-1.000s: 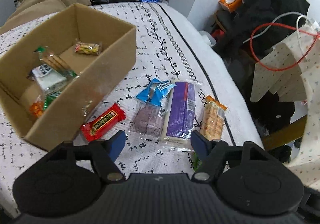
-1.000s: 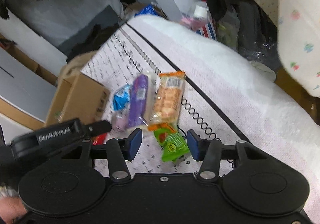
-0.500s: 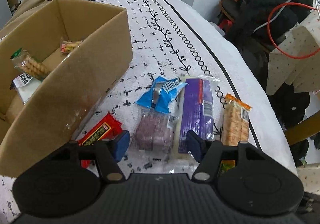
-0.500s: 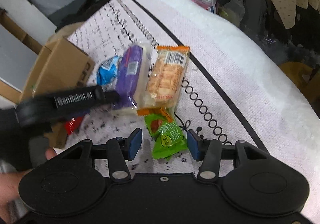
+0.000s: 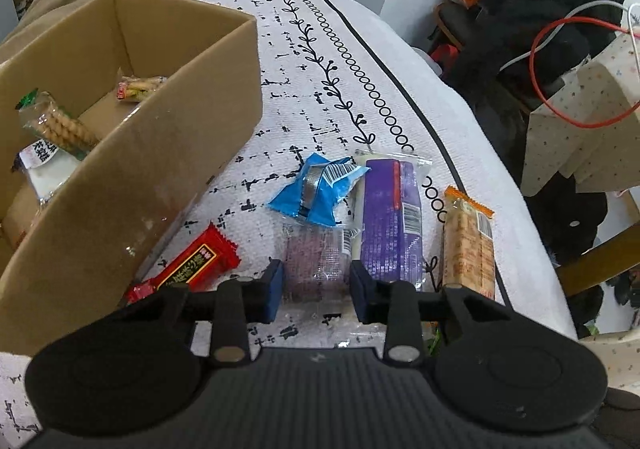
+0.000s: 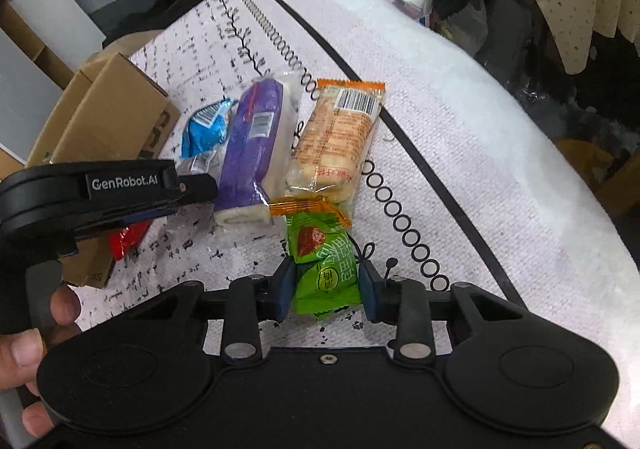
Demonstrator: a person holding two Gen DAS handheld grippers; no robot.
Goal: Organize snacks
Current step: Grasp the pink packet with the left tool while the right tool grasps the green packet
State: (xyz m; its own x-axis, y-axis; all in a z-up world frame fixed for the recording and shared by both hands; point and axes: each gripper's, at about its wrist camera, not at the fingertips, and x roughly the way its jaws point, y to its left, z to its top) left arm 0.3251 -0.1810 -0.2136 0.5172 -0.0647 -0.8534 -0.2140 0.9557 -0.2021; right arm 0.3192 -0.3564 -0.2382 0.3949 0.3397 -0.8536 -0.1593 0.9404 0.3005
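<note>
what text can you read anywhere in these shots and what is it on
"GenRobot.AI": on the side of the left gripper, seen from the right wrist view.
Green snack packet: Chinese print, too distorted to read.
Red snack packet: Chinese characters, too blurred to read.
Purple packet and orange cracker packet: barcodes and fine print, too small.

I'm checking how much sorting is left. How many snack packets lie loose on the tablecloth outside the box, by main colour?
Red packet: 1
Blue packet: 1
Clear packet with a purple-brown cake: 1
Purple packet: 1
Orange packet: 1
Green packet: 1
Total: 6
</note>
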